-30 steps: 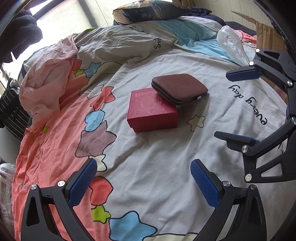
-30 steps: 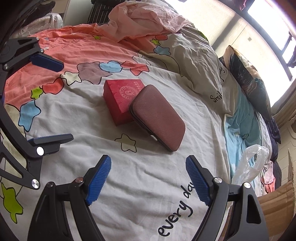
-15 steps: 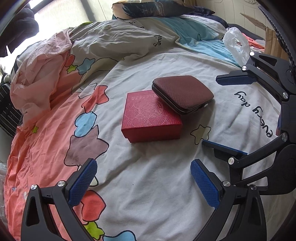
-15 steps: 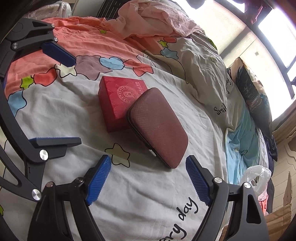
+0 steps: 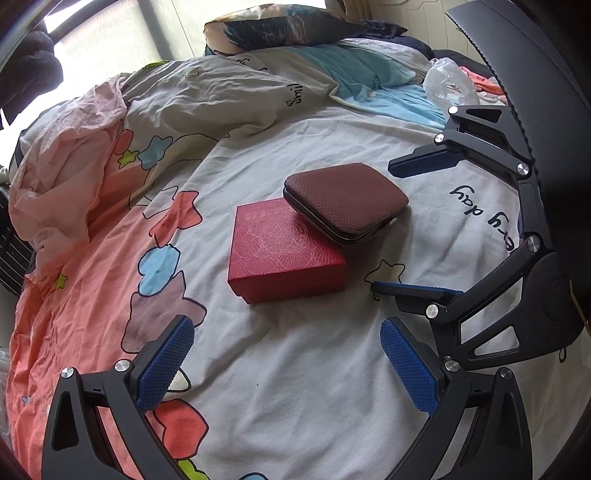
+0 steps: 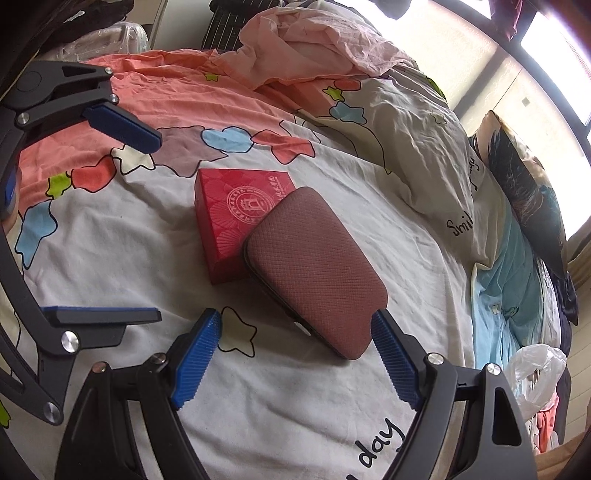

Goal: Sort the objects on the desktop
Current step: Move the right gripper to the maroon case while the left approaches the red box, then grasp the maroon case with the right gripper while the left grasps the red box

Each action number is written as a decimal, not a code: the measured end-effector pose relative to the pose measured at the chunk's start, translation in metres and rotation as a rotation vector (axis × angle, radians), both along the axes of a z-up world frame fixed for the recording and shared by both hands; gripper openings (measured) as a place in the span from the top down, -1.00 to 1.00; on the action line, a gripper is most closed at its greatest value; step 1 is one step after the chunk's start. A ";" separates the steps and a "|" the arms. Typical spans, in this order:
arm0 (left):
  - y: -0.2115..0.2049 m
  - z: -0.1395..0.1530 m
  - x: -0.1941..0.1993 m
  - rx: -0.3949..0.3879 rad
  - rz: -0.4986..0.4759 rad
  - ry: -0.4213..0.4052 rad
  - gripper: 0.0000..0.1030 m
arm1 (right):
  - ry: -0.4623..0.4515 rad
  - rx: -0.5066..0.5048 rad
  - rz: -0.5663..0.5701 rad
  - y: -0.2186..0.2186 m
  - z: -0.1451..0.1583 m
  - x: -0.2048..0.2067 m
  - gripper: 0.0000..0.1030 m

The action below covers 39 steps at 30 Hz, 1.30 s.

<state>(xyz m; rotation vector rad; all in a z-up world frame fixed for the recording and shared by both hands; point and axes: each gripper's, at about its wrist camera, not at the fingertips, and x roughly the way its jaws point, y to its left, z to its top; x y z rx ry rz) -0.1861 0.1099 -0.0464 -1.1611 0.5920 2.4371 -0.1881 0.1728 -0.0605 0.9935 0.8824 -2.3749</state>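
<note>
A red patterned box (image 5: 284,251) lies on the bed sheet (image 5: 295,369). A brown zip case (image 5: 345,201) leans with one edge on the box's far right corner. My left gripper (image 5: 286,363) is open and empty, a short way in front of the box. My right gripper (image 6: 295,354) is open and empty, its blue pads either side of the near end of the brown case (image 6: 314,269), just short of it. The red box (image 6: 236,214) lies beyond the case. Each gripper shows in the other's view: the right one (image 5: 421,225), the left one (image 6: 140,225).
A crumpled pink cloth (image 5: 62,177) lies at the left of the bed. A patterned pillow (image 5: 280,26) lies at the head. A clear plastic bag (image 5: 448,83) sits at the far right edge, also in the right wrist view (image 6: 535,373).
Both grippers have moved closer to the box and case. The right gripper's pads now flank the near end of the case. Box and case have not moved.
</note>
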 end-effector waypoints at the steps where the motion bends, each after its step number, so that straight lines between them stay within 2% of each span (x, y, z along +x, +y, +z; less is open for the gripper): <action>1: -0.001 -0.001 -0.002 0.004 0.005 -0.003 -1.00 | 0.002 0.002 0.001 -0.001 0.000 -0.001 -0.56; 14: -0.010 -0.006 -0.019 0.007 0.045 -0.013 -1.00 | -0.059 -0.056 0.010 0.004 -0.001 -0.018 -0.55; 17: -0.012 -0.008 -0.021 0.008 0.054 -0.019 -1.00 | -0.044 -0.057 0.013 0.004 -0.001 -0.019 -0.52; 20: -0.012 -0.009 -0.021 0.000 0.053 -0.018 -1.00 | -0.032 -0.044 0.000 0.004 0.000 -0.020 -0.20; 21: -0.011 -0.009 -0.021 -0.003 0.051 -0.017 -1.00 | -0.027 -0.040 -0.012 0.006 0.000 -0.022 0.07; 22: -0.011 -0.010 -0.020 -0.006 0.050 -0.015 -1.00 | -0.027 -0.044 -0.022 0.008 0.001 -0.024 0.20; 26: -0.007 -0.009 -0.019 -0.018 0.045 -0.005 -1.00 | -0.032 -0.078 -0.045 0.016 0.005 -0.030 0.30; 31: -0.007 -0.010 -0.020 -0.018 0.055 -0.004 -1.00 | -0.038 -0.105 -0.077 0.014 0.008 -0.039 0.25; 33: -0.008 -0.010 -0.020 -0.020 0.055 -0.001 -1.00 | -0.040 -0.105 -0.082 0.010 0.006 -0.043 0.14; 37: -0.008 -0.010 -0.019 -0.018 0.055 0.003 -1.00 | -0.001 -0.050 -0.096 -0.001 0.001 -0.045 0.03; 39: -0.011 -0.009 -0.019 -0.011 0.058 0.007 -1.00 | 0.000 -0.047 -0.081 -0.006 0.000 -0.041 -0.10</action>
